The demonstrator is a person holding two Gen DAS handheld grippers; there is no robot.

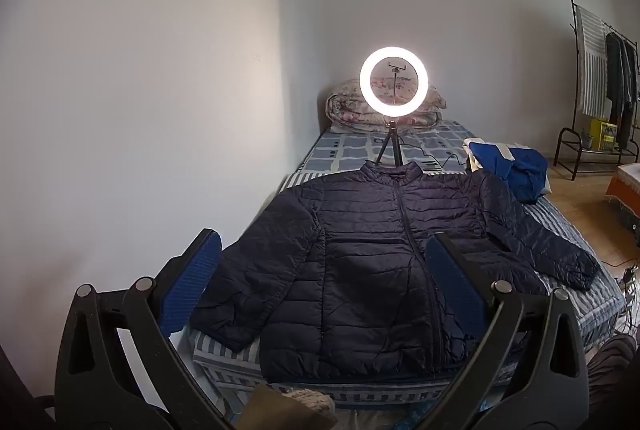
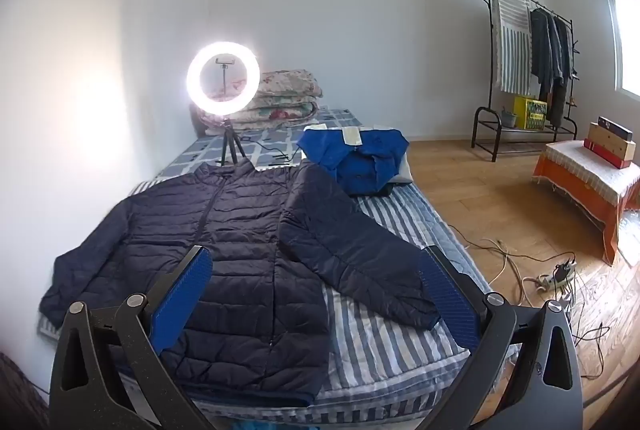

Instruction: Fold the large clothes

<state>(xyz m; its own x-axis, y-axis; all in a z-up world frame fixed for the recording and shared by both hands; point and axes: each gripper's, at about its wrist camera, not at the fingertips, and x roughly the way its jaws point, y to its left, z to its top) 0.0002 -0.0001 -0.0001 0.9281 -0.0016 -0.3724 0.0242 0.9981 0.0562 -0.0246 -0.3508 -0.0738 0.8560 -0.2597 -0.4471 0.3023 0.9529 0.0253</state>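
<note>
- Dark puffer jacket (image 1: pixel 360 262) spread flat, front up and zipped, on the bed (image 2: pixel 384 342); collar at the far end near the ring light (image 1: pixel 394 82), hem at the near edge.
- Long axis running straight away from both grippers, sleeves angled out to either side.
- Left gripper (image 1: pixel 322 278) wide, nothing between the jaws, hovering short of the hem and looking along the jacket's left half and zipper.
- Right gripper (image 2: pixel 316 290) just as wide and empty too, lined up over the right sleeve (image 2: pixel 352 250), cuff sitting just ahead of its right finger.
- So probably sleeves first: right one nearer the right gripper, left sleeve (image 1: pixel 256 270) nearer the left.
- Striped bedding underneath, looks soft, might bunch when dragging fabric.
- Folded blue garment (image 2: pixel 356 158) past the right shoulder, quilt pile (image 2: pixel 280 98) at the head end, tripod close to the collar, worth steering clear of.
- White wall tight along the left side; wood floor, cables, clothes rack (image 2: pixel 528 62) off to the right.
</note>
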